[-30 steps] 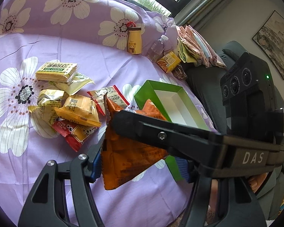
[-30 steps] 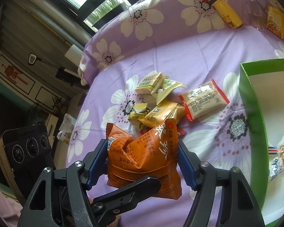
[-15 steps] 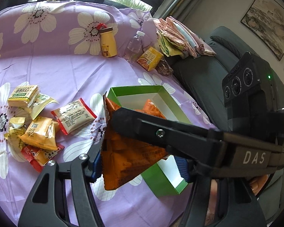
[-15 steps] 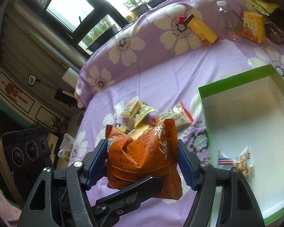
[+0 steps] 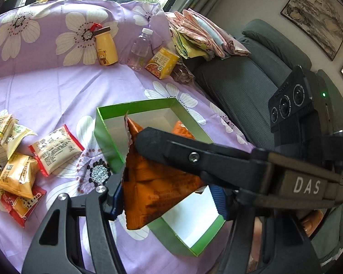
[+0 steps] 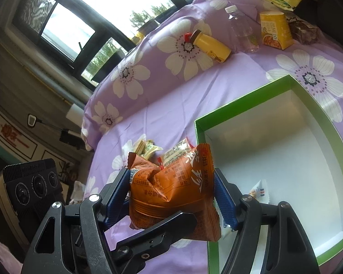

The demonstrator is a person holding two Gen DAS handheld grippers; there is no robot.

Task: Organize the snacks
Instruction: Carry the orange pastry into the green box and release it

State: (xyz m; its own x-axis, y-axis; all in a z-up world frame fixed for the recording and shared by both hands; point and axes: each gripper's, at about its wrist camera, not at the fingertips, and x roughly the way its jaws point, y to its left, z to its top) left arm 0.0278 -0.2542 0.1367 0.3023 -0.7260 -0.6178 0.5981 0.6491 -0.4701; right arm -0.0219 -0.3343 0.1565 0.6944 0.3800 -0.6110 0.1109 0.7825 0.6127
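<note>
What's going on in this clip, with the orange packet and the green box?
A person with two handheld grippers is sorting snacks on a purple flowered sheet. Both the left gripper and the right gripper are shut on one orange snack packet, held above the near edge of the open green box. The box already holds one small white packet. More snack packets lie in a loose pile on the sheet beside the box, not yet sorted.

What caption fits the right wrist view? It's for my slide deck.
Right gripper clamps a crinkled orange snack packet beside the open green cardboard box on purple floral fabric.
</note>
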